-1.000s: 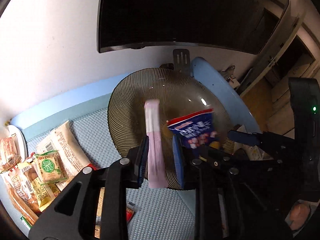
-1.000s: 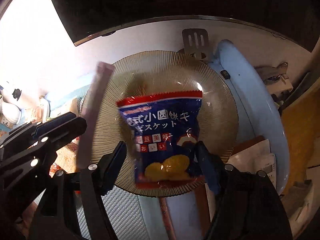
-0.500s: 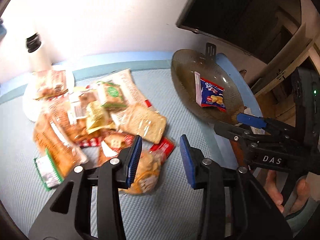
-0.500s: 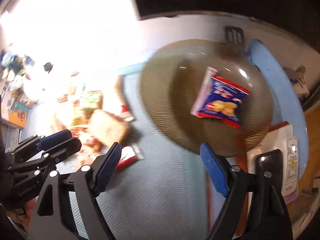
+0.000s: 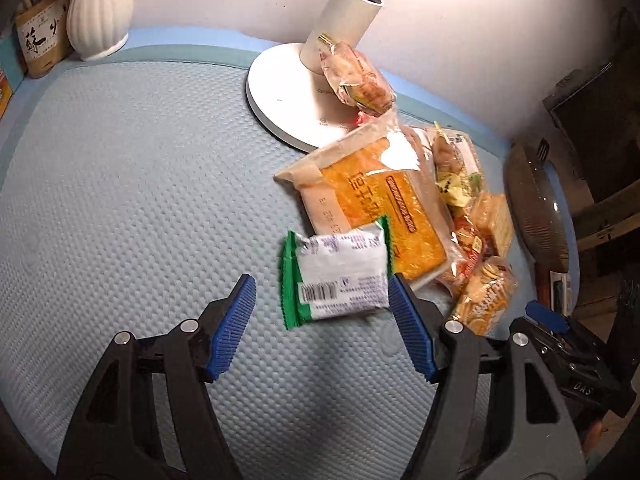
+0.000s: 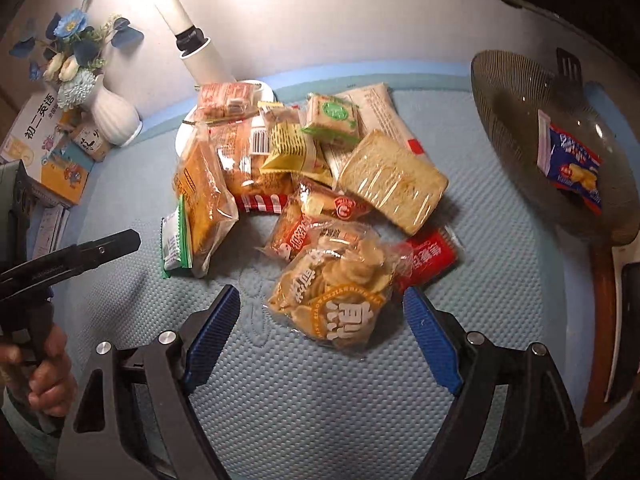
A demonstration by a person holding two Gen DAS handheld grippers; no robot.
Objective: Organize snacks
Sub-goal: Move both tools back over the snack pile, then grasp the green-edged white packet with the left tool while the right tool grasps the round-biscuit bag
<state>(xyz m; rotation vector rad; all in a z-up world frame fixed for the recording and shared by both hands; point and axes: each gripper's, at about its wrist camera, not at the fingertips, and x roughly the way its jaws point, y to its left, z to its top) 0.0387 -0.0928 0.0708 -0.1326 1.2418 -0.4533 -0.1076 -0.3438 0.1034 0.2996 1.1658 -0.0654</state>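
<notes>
Left wrist view: the left claw (image 5: 320, 320) stands spread, its jaws having just been opening, above a pale blue mat (image 5: 120, 180) with a dimpled, quilted texture that covers the surface. A small flat packet (image 5: 336, 276), silvery white with green crimped ends and a barcode, lies in front of the gap between the ribbed blue pads (image 5: 410, 332); its right end is just beside the right pad, with no visible squeeze, and its left end is apart from the other. Its long axis runs across the picture, from pad to pad. Behind it a larger rectangular orange bag (image 5: 376, 208) of glossy film lies with its long axis slanting from upper left to lower right. Beyond that sits a round white lamp base (image 5: 280, 100) with a crinkled bun wrapper (image 5: 356, 80) leaning on it.

In the right wrist view the right claw (image 6: 320, 332) is also spread and empty, its jaws recently widened, over a clear bag of round chips (image 6: 336, 292) at the near edge of the snack pile (image 6: 296, 160). A wrapped square slice of bread (image 6: 394, 182) lies flat. At right, a ribbed, smoky glass bowl (image 6: 520, 92) holds a blue biscuit packet (image 6: 576, 168) and a pink stick packet (image 6: 543, 140).
</notes>
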